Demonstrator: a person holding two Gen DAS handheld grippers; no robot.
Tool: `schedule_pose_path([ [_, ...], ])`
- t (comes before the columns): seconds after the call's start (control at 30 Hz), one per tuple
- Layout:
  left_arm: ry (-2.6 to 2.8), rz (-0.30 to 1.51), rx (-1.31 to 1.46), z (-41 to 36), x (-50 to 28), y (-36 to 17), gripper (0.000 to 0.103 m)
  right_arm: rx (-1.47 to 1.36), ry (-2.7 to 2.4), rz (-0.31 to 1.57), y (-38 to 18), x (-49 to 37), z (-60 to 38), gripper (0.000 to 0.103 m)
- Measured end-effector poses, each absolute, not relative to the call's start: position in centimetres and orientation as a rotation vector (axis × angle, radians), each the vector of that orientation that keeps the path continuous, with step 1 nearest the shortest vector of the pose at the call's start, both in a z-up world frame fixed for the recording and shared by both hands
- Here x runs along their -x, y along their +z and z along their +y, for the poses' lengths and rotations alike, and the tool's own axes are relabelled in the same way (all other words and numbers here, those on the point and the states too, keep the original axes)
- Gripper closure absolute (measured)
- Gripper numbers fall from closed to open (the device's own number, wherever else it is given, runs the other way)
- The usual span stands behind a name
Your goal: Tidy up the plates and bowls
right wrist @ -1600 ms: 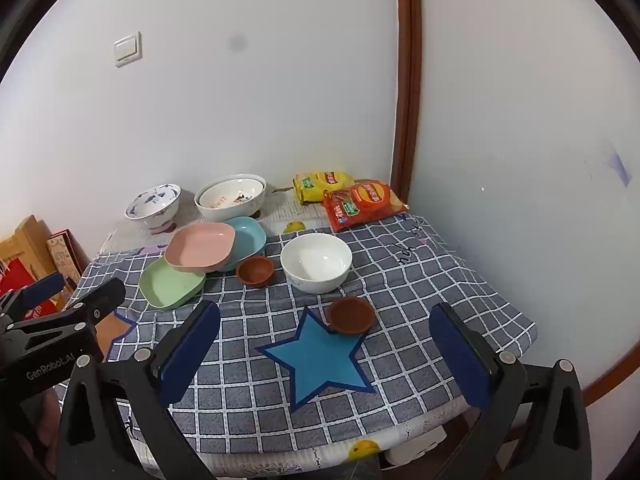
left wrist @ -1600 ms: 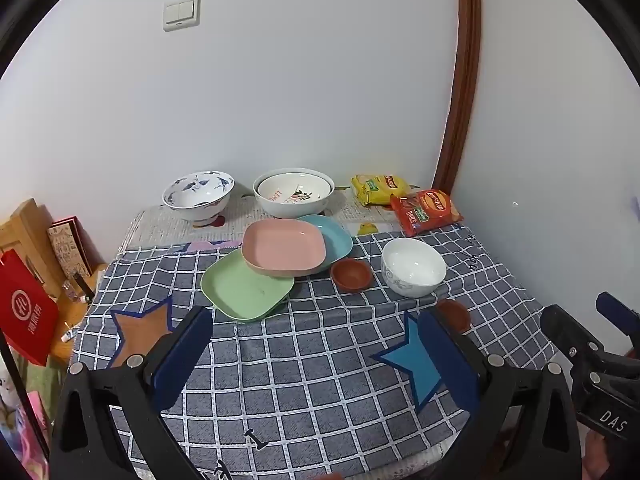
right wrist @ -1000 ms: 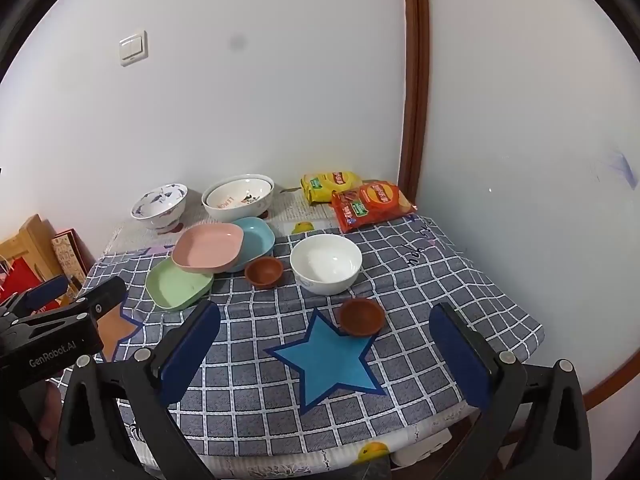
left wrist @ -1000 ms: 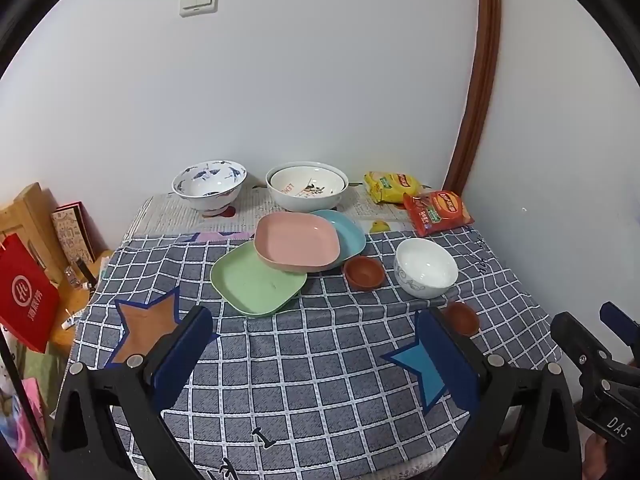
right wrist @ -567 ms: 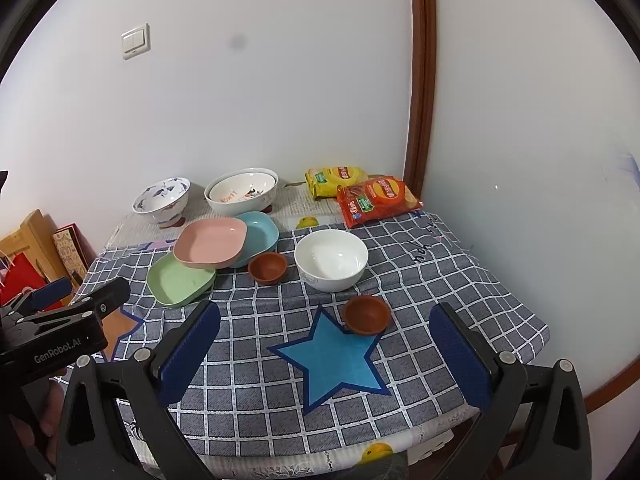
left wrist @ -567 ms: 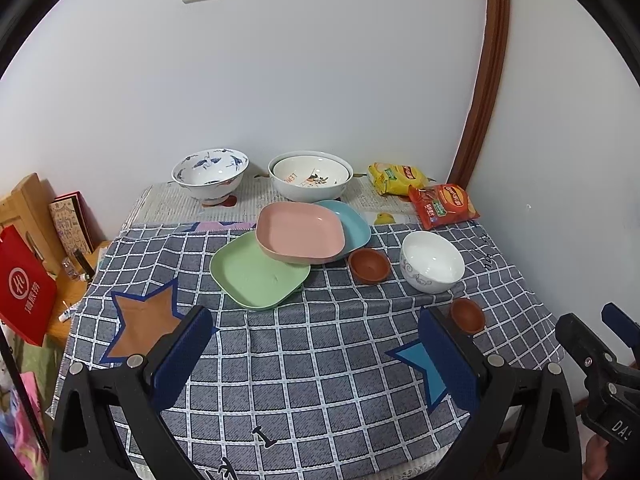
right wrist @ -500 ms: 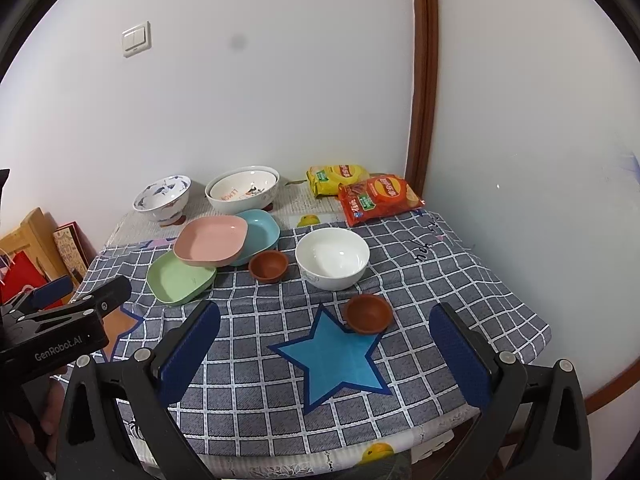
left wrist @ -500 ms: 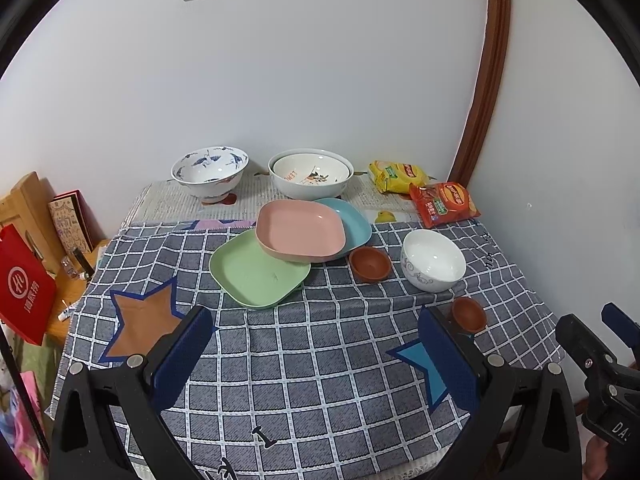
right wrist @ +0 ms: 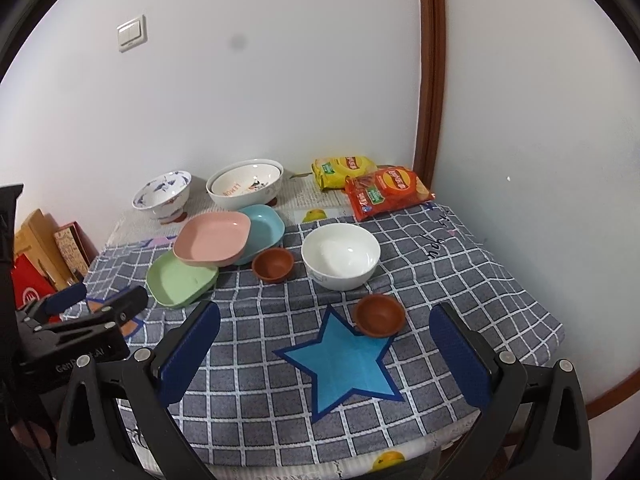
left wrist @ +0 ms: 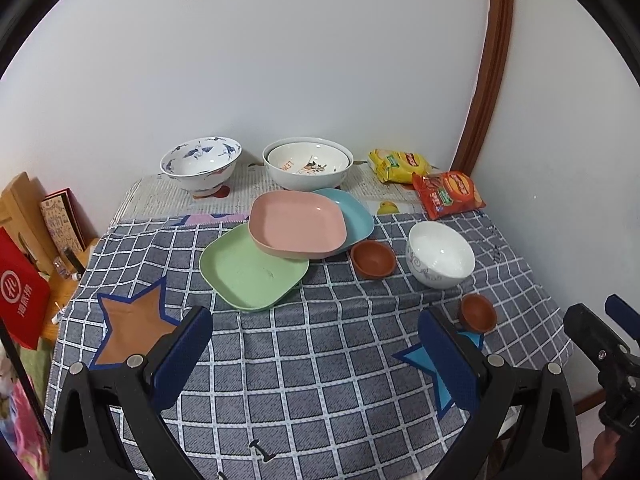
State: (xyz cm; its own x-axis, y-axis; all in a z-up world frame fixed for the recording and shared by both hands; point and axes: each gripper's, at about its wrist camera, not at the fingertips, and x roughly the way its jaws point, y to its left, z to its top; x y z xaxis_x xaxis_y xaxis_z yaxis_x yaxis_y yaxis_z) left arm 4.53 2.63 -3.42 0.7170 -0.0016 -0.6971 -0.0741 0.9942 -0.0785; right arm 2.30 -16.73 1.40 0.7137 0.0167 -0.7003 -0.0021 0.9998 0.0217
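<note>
A pink plate [left wrist: 297,224] [right wrist: 212,238] lies overlapping a green plate [left wrist: 250,270] [right wrist: 180,278] and a blue plate [left wrist: 352,212] [right wrist: 264,226]. A white bowl [left wrist: 440,254] [right wrist: 340,254] stands to their right. Two small brown bowls sit near it, one beside the plates [left wrist: 373,258] [right wrist: 273,264], one nearer the front [left wrist: 477,310] [right wrist: 380,314]. A blue-patterned bowl [left wrist: 201,166] [right wrist: 162,194] and a large white bowl [left wrist: 308,164] [right wrist: 245,184] stand at the back. My left gripper [left wrist: 316,344] is open and empty above the table's front. My right gripper [right wrist: 326,340] is open and empty over the blue star.
A checked cloth [left wrist: 320,360] covers the table. Yellow [right wrist: 344,170] and red [right wrist: 386,190] snack bags lie at the back right by the wall corner. A red bag [left wrist: 20,292] and wooden items stand left of the table. The right gripper's body [left wrist: 608,360] shows at the left view's right edge.
Both grippers have moved a little forward toward the table and the dishes appear slightly closer. Nothing on the table has moved; both grippers stay open.
</note>
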Motion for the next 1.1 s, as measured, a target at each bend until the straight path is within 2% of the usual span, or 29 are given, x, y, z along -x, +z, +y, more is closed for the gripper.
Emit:
schedule_pose_path([
  [1.1, 0.059, 0.780, 0.048, 3.3, -6.8, -3.8, 0.000, -0.086, 0.060, 0.763, 0.2, -6.1, -15.6, 0.000],
])
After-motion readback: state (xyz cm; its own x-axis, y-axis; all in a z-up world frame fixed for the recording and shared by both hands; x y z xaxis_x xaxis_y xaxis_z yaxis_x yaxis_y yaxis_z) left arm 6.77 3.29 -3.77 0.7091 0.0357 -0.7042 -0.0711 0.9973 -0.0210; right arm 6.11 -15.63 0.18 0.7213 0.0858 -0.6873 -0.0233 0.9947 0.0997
